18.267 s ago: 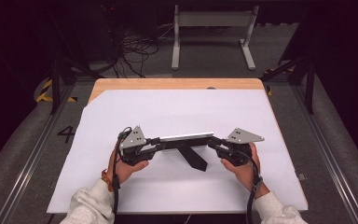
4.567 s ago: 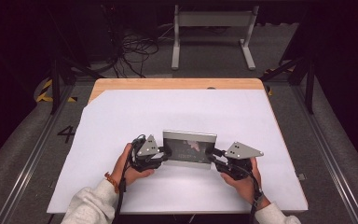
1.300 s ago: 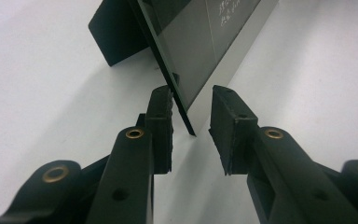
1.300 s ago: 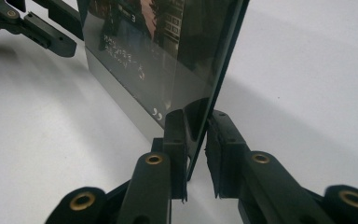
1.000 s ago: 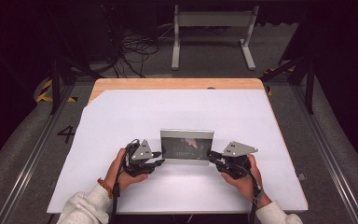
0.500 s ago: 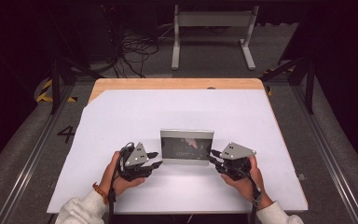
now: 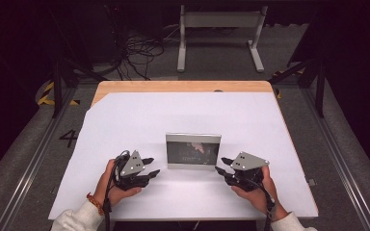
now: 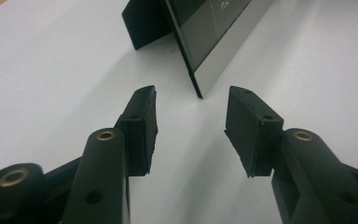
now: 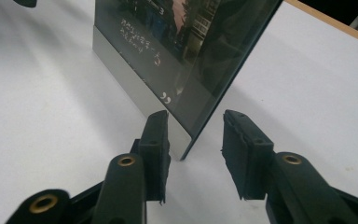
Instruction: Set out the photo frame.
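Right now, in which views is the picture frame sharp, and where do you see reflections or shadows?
High view: the silver-edged glass picture frame is small and soft, the surroundings dark. Left gripper view: the frame's corner is sharp, and soft shadows lie under the black tongs. Right gripper view: the glass reflects buildings.

a white sheet (image 7: 188, 115) covers most of the wooden tabletop (image 7: 183, 86), whose bare edge shows along the far side. around it lies grey carpeted floor (image 7: 347, 144) with metal rails (image 7: 339, 159) on both sides, a painted number four (image 7: 69, 138) and yellow-black tape (image 7: 46, 96) at left. beyond, in a dark room, stand a grey metal frame (image 7: 219, 29) and tangled black cables (image 7: 142, 50).
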Tool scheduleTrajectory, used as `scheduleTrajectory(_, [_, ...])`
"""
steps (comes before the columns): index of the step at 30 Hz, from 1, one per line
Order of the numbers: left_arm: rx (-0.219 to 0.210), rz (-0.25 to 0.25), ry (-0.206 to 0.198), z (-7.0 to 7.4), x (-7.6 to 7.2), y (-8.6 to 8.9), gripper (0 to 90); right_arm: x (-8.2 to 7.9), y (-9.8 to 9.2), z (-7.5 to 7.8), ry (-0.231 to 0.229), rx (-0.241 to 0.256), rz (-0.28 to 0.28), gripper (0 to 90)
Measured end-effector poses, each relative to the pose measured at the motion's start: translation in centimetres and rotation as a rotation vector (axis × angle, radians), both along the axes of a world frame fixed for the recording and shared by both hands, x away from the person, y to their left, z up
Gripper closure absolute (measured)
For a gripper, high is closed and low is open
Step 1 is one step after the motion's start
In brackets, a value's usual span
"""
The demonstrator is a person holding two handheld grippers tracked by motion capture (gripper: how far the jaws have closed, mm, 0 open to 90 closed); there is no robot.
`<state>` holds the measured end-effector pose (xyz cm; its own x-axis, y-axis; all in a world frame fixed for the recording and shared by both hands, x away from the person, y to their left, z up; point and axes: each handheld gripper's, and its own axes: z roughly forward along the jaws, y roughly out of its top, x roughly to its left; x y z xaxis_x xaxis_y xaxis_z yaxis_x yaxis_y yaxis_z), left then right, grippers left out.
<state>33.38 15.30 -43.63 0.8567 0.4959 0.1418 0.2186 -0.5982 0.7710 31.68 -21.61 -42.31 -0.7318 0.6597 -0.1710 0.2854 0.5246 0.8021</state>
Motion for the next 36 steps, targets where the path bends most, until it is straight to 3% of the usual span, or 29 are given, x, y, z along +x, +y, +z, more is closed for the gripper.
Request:
scheduleTrajectory(5, [-0.002,0.007,0.008,-0.1,-0.3,0.6,46.7,-0.2,-0.5,-0.1,-0.006,-0.005,0.0,57.4])
scheduleTrajectory(8, [0.012,0.018,0.008,-0.3,-0.5,0.8,38.9,-0.4,-1.0,-0.2,-0.015,-0.005,-0.01,51.6])
scheduleTrajectory(13, [0.037,0.025,0.003,-0.7,-1.0,1.2,33.3,-0.6,-1.4,-0.3,-0.026,-0.003,-0.008,45.5])
scheduleTrajectory(17, [0.003,0.037,0.028,-0.9,-1.3,1.8,29.6,-0.9,-1.8,-0.3,-0.039,0.001,-0.011,42.3])
scheduleTrajectory(19, [0.006,0.053,0.024,-1.0,-1.5,2.2,25.6,-1.0,-2.0,-0.4,-0.041,0.001,-0.016,40.1])
scheduleTrajectory(26, [0.009,0.073,0.017,-1.3,-2.2,3.2,20.9,-1.2,-2.4,-0.7,-0.045,-0.012,-0.028,36.6])
scheduleTrajectory(27, [0.012,0.082,0.02,-1.5,-2.4,3.6,20.3,-1.3,-2.6,-0.9,-0.058,-0.036,-0.031,34.8])
scheduleTrajectory(32, [0.009,0.084,0.026,-1.8,-2.6,4.2,18.8,-1.4,-3.1,-1.3,-0.056,-0.054,-0.043,30.9])
scheduleTrajectory(36, [0.014,0.097,0.033,-2.1,-2.6,4.6,17.2,-1.6,-3.5,-1.5,-0.052,-0.046,-0.053,28.4])
